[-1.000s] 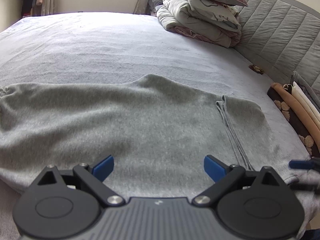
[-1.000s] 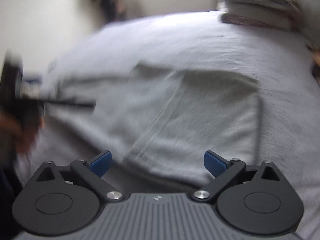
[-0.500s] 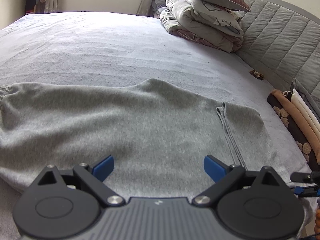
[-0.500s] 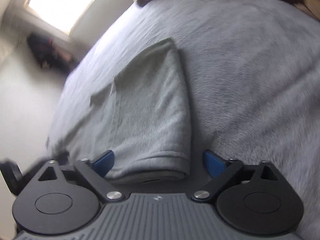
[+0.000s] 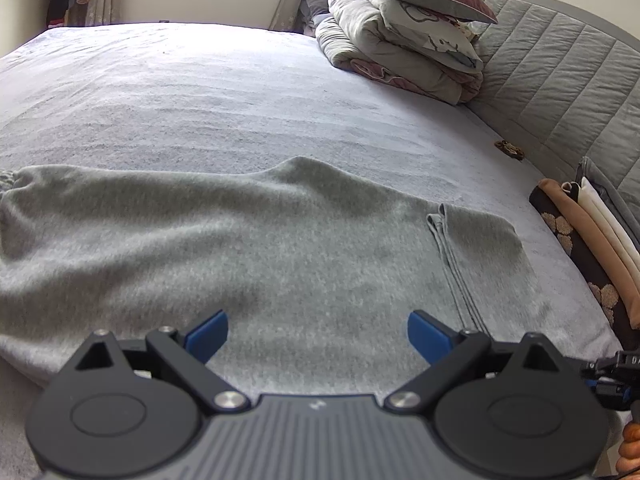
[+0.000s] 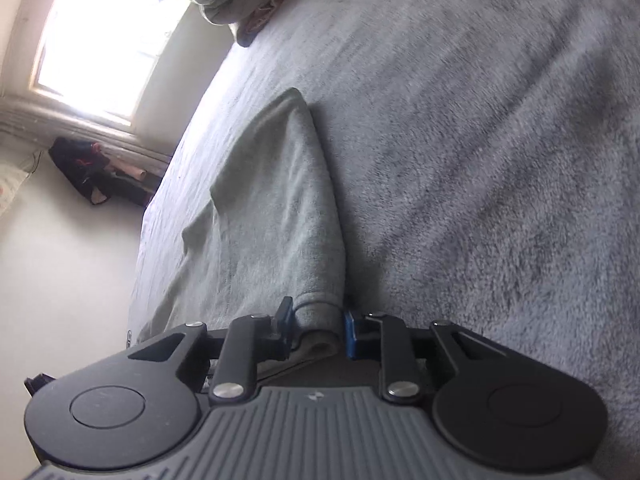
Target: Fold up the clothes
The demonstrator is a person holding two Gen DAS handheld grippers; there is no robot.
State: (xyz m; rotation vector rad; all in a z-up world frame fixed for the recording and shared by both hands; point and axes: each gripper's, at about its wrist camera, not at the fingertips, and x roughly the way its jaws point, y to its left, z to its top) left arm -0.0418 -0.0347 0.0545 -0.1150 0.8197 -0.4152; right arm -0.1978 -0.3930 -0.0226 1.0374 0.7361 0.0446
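Observation:
A grey garment (image 5: 248, 248) lies spread flat across the near part of the bed, with a seam fold (image 5: 452, 256) near its right end. My left gripper (image 5: 318, 334) is open and empty, just above the garment's near edge. In the right wrist view, rolled on its side, my right gripper (image 6: 318, 326) has closed its blue pads on the hem at the end of the garment (image 6: 272, 216). The right gripper also shows at the right edge of the left wrist view (image 5: 616, 372).
A grey fleece blanket (image 5: 240, 92) covers the bed. Folded duvets and a pillow (image 5: 404, 36) are stacked at the far right by the quilted headboard (image 5: 560, 80). Folded brown and cream clothes (image 5: 588, 232) lie along the right edge. A window (image 6: 104, 36) is at the far wall.
My right gripper rolled sideways, came down to the garment's end and closed on its hem. The left gripper stayed open and barely moved.

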